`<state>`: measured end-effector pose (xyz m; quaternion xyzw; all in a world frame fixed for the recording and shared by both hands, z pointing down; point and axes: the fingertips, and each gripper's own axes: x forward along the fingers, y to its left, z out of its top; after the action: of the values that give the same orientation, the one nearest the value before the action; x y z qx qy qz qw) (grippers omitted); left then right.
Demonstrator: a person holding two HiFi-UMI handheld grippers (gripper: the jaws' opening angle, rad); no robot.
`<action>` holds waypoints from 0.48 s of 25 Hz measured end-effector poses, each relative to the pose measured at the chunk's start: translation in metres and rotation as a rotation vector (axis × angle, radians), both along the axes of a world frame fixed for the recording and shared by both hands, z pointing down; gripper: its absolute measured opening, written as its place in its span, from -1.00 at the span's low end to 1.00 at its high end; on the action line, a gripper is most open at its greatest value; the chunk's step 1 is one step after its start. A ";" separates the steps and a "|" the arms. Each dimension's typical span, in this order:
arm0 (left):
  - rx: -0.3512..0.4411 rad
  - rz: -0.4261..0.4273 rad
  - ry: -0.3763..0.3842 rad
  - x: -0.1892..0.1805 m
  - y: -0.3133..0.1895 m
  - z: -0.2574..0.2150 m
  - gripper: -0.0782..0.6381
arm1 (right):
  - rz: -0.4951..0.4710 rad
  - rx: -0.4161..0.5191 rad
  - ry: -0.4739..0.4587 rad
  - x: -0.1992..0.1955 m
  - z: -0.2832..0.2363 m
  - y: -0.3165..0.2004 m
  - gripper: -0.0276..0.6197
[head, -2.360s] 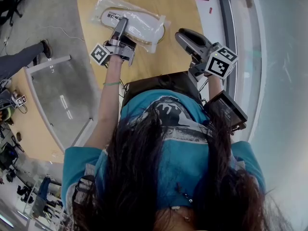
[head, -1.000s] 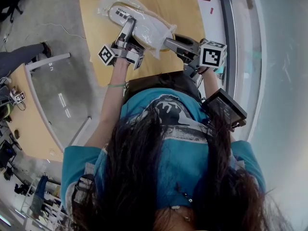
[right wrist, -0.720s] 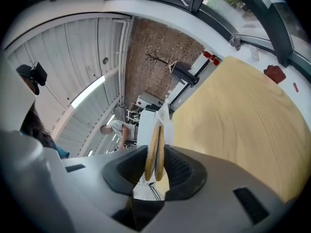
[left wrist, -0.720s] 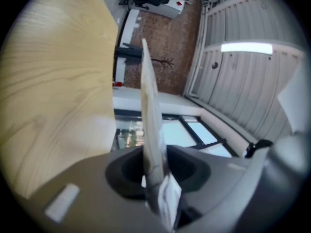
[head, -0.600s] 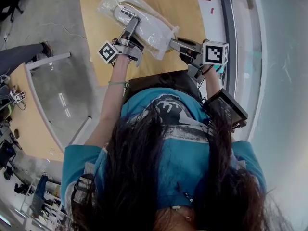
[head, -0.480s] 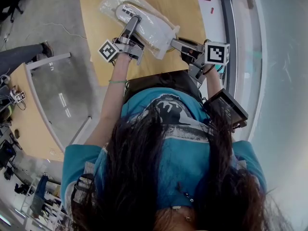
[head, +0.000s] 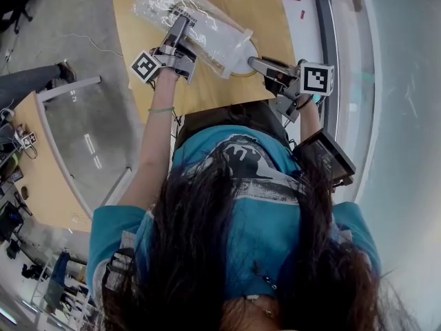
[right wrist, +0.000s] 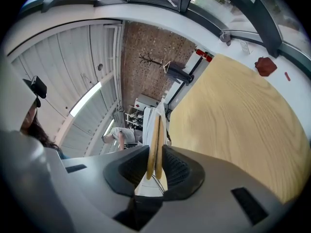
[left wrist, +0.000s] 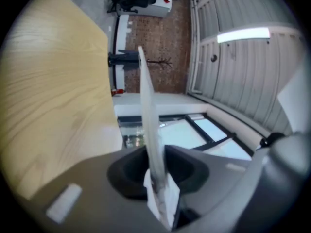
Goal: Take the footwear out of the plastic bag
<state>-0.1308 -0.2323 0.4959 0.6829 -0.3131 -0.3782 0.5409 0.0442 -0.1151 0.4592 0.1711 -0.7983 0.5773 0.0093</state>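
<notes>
Mid-extraction: plastic bag (head: 207, 25) pinched in the left gripper (head: 180, 25) fingers, slippers (head: 241, 66) at the bag mouth nipped in the right gripper (head: 253, 62) fingers, both just tightened. Next: anchor bag, draw slippers toward the right fingers. Head view alone: pair mostly bagged, over the bench (head: 265, 19). Right gripper view alone: two tan soles together.

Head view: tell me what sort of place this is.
Probably an office or lab workroom. There is a pale wooden table, a second desk crowded with gear, what looks like a black office chair, and a glazed wall alongside.
</notes>
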 end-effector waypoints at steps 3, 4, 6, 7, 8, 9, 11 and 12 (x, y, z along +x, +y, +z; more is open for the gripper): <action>-0.029 -0.017 0.007 -0.001 -0.003 0.005 -0.53 | -0.002 -0.006 -0.001 0.001 -0.001 -0.001 -0.65; -0.041 -0.024 0.024 -0.001 -0.003 0.007 -0.53 | -0.004 -0.003 0.000 0.001 -0.002 -0.001 -0.65; -0.062 -0.041 0.100 0.000 -0.003 0.007 -0.57 | -0.006 0.022 -0.009 0.002 -0.003 0.000 -0.64; -0.067 -0.051 0.144 0.001 -0.003 0.007 -0.58 | -0.007 0.045 -0.020 0.002 -0.004 0.000 -0.64; -0.069 -0.060 0.177 0.000 -0.002 0.008 -0.58 | -0.008 0.067 -0.031 0.002 -0.005 0.001 -0.64; -0.073 -0.067 0.201 -0.001 -0.002 0.008 -0.58 | -0.009 0.082 -0.041 0.001 -0.007 0.002 -0.61; -0.081 -0.077 0.252 -0.003 0.000 0.008 -0.59 | -0.011 0.095 -0.055 -0.006 -0.007 0.003 -0.50; -0.084 -0.077 0.282 -0.001 0.002 0.007 -0.59 | -0.017 0.095 -0.062 -0.011 -0.006 0.005 -0.46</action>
<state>-0.1320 -0.2307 0.5032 0.5873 -0.2758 -0.4775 0.5925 0.0332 -0.1106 0.4532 0.1465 -0.8261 0.5438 -0.0184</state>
